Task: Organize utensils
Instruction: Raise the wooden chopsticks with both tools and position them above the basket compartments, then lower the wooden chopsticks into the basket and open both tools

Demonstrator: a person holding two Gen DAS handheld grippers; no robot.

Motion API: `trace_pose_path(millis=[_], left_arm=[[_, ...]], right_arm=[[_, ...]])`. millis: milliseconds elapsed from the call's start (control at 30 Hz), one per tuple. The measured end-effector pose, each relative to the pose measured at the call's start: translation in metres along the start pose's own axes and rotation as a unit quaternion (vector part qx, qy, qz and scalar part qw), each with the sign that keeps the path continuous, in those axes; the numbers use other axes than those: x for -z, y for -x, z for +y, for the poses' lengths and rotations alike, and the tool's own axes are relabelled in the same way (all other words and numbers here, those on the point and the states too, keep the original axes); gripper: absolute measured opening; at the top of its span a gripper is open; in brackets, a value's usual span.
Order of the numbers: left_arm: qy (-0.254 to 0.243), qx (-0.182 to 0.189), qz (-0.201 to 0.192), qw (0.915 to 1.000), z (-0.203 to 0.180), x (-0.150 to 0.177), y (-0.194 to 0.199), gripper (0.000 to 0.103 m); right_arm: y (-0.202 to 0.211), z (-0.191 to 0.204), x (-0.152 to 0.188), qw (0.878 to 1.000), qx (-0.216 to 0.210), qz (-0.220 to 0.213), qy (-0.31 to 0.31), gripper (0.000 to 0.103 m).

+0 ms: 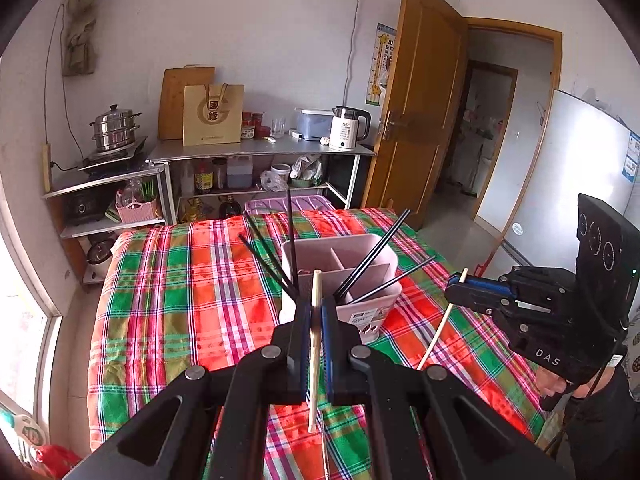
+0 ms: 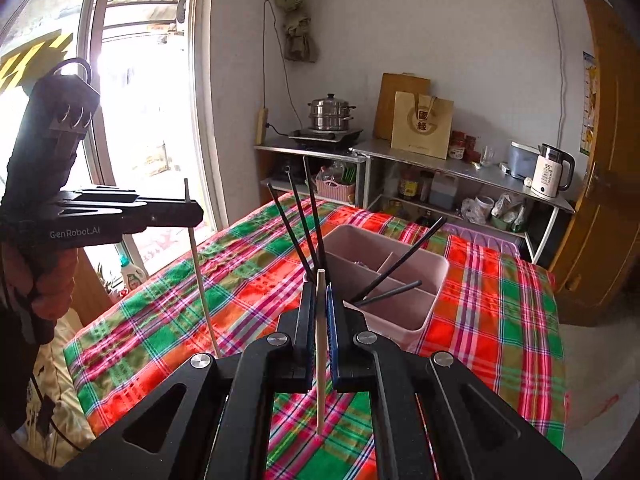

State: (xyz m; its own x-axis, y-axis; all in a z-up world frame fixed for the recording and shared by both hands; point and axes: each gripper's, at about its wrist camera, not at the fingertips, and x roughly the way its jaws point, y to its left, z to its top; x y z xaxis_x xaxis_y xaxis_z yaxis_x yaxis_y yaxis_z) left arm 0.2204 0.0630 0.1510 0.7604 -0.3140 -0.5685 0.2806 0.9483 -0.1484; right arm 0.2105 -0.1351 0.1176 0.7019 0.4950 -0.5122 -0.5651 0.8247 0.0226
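A: How will these pale chopsticks handle?

B: I'd judge them light, stiff and smooth, so apt to swivel or slide in a pinch. The left tool [image 1: 316, 312] is pressed together on one pale chopstick [image 1: 315, 344], gripped in its upper part, the short top poking above the fingertips and the long end hanging towards the plaid cloth [image 1: 168, 300]. The right tool [image 2: 319, 308] pinches a second pale chopstick [image 2: 320, 360] the same way.

A: And the pink holder [image 1: 376, 304]?

B: It stands on the desk just beyond both tools, black chopsticks [image 1: 376, 252] leaning out of its compartments. From the left view the right tool [image 1: 460, 284] sits off to the right of the holder, its stick tilted

A: Best hold?

B: Nearer the middle would curb swinging, I think
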Motion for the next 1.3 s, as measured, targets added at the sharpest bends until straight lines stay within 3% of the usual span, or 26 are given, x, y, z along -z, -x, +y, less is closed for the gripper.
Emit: trace_pose_path(millis=[400,700,900,1300], left_arm=[[0.008,0.013,-0.045,0.9989,-0.008,-0.065,-0.018,0.005],[0.014,0.005,-0.068,0.9976,0.005,-0.095,-0.046,0.005],[0.015,0.011,-0.060,0.9980,0.014,-0.088,-0.076,0.005],[0.008,0.013,-0.014,0.9998,0.019,-0.050,-0.120,0.006]], right_arm=[[0.011,-0.029,-0.054,0.994,0.009,-0.094,-0.061,0.005],[-0.013,-0.044,-0.082,0.989,0.013,-0.125,-0.082,0.005],[-0.037,-0.044,-0.078,0.989,0.021,-0.123,-0.079,0.005],[-0.079,-0.042,-0.039,0.995,0.011,-0.056,-0.079,0.005]])
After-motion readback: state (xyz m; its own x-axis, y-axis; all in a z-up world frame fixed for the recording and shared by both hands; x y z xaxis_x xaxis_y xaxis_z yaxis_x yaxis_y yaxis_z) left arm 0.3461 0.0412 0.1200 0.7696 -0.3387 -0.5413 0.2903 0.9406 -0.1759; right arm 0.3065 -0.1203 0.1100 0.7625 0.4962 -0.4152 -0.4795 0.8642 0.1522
